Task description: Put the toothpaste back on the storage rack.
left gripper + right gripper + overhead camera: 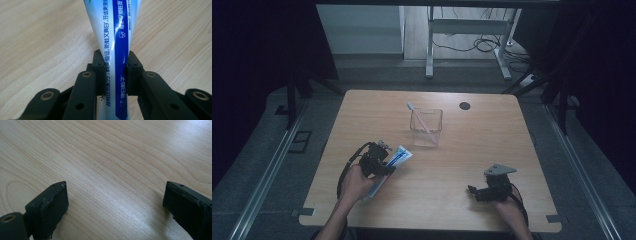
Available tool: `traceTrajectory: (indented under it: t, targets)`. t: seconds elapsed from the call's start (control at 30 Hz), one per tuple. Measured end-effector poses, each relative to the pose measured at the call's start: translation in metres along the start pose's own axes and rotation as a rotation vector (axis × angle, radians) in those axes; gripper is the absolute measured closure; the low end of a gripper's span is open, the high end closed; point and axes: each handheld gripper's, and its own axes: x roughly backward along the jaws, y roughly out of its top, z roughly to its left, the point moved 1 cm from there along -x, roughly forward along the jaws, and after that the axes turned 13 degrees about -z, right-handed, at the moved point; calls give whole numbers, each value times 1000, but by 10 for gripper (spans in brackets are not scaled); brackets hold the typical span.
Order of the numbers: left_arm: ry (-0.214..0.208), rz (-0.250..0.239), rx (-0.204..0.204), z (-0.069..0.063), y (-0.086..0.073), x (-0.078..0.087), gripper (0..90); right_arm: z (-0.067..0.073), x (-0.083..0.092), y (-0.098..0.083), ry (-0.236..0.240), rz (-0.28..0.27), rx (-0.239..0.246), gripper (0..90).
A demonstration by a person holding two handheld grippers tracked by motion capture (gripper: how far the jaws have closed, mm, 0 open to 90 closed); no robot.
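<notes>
the left claw [115,75] clamps a toothpaste tube [117,37] at 8 o'clock on the counter [462,165]. the right claw [116,202] gapes wide, holding nothing, at 5 o'clock.

Wooden table [447,165] with a clear cup [426,128] and a tube [388,170]

The light wood-grain table carried a clear square cup standing beyond the left gripper [377,159], toward the far edge, well apart from the right gripper [473,192]. A small dark round spot [465,105] sat on the top past the cup. The tube lay low over the wood at the left gripper; whether its near end touched the table could not be told.
</notes>
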Motion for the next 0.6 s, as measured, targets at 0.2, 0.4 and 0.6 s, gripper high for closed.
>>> traceTrajectory:
  t: [0.2, 0.4, 0.6]
  targets:
    - [0, -50, -12, -1, 12, 7, 745, 0, 0, 0, 0, 0, 1, 59]
    - [-1, -97, -16, -2, 23, 12, 744, 0, 0, 0, 0, -2, 6, 59]
    - [2, -136, -15, -1, 33, 15, 744, 0, 0, 0, 1, -1, 6, 59]
